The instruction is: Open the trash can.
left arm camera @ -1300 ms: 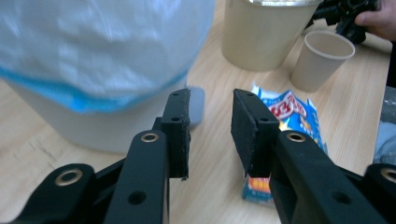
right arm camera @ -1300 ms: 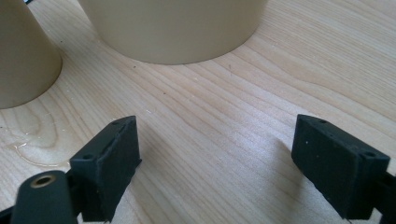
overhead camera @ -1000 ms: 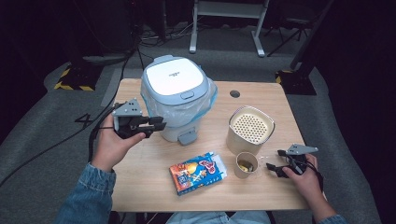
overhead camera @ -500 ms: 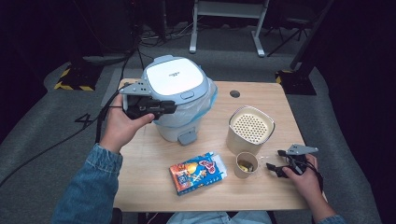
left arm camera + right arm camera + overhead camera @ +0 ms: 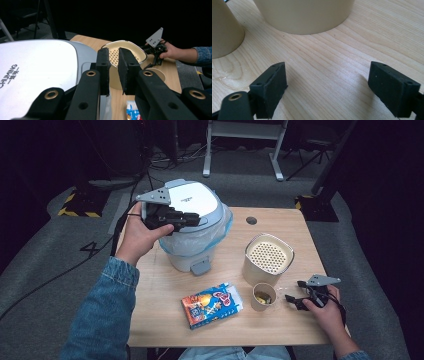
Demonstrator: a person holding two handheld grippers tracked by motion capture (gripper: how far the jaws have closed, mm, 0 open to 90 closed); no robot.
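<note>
My right claw (image 5: 292, 300) rests wide open on the worktop (image 5: 280, 330) at the near right, just beside the paper cup (image 5: 263, 296). Farther left, my left claw (image 5: 192, 218) hovers over the lid of the white pedal bin (image 5: 192, 232); its jaws have just been closing to a narrow gap, with nothing between them.

A snack packet (image 5: 212, 304) lies flat near the lower middle of the frame, printed in orange, blue and red. Right of it stands a small paper cup (image 5: 263, 296) with something yellowish inside. Just above the cup, a cream container (image 5: 268, 259) with a perforated top stands at centre right. The wooden tabletop (image 5: 280, 227) has a dark round hole (image 5: 251, 220) towards its upper edge. On the grey floor, cables (image 5: 65, 270) trail at left, and yellow-black hazard tape (image 5: 75, 212) marks the upper left.
</note>
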